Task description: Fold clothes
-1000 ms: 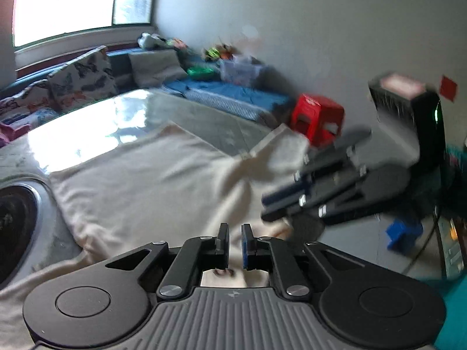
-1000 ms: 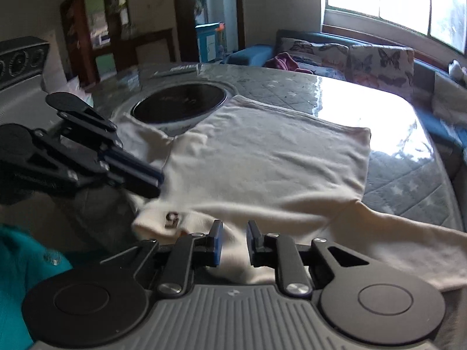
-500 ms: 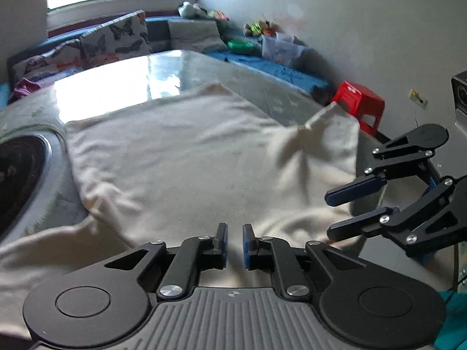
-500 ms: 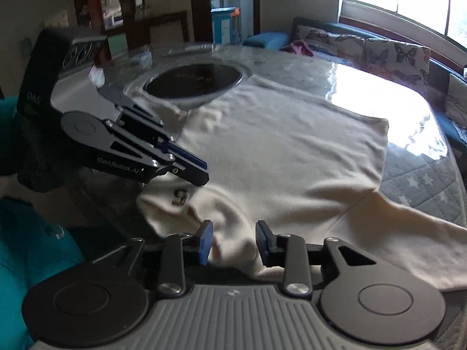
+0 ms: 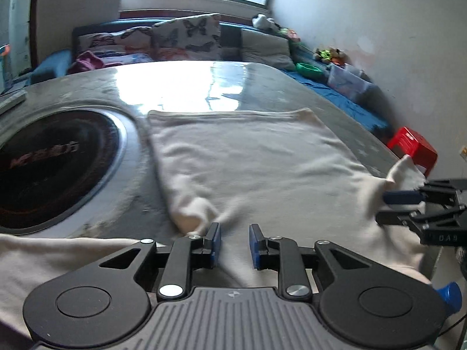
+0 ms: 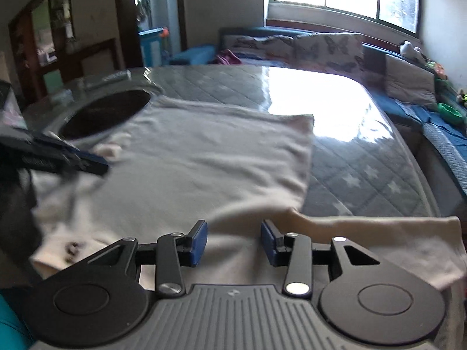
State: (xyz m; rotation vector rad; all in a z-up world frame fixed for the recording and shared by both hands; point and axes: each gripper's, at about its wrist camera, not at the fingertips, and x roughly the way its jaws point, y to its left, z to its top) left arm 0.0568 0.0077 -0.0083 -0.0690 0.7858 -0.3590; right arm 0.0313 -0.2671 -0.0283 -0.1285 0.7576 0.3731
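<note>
A cream long-sleeved shirt (image 5: 248,169) lies flat on the grey quilted table (image 5: 189,87), its hem at the far side. My left gripper (image 5: 233,245) hovers low over the shirt's near edge; its jaws are opening, with cloth in the gap below them but no pad pressing on it. One sleeve (image 5: 58,256) trails to the left. My right gripper (image 6: 233,243) is over the same shirt (image 6: 204,151) near the other sleeve (image 6: 379,233); its jaws are opening too, wider, above loose cloth. Each gripper shows at the edge of the other's view.
A round black hob (image 5: 52,163) is set into the table left of the shirt. A red stool (image 5: 414,148) stands past the table's right edge. A sofa with butterfly cushions (image 6: 327,49) runs along the window wall. The far table top (image 6: 364,160) shines.
Both grippers have come down and forward over the shirt's near edge. Their jaws have spread, the right pair more. The left view has rolled level.
</note>
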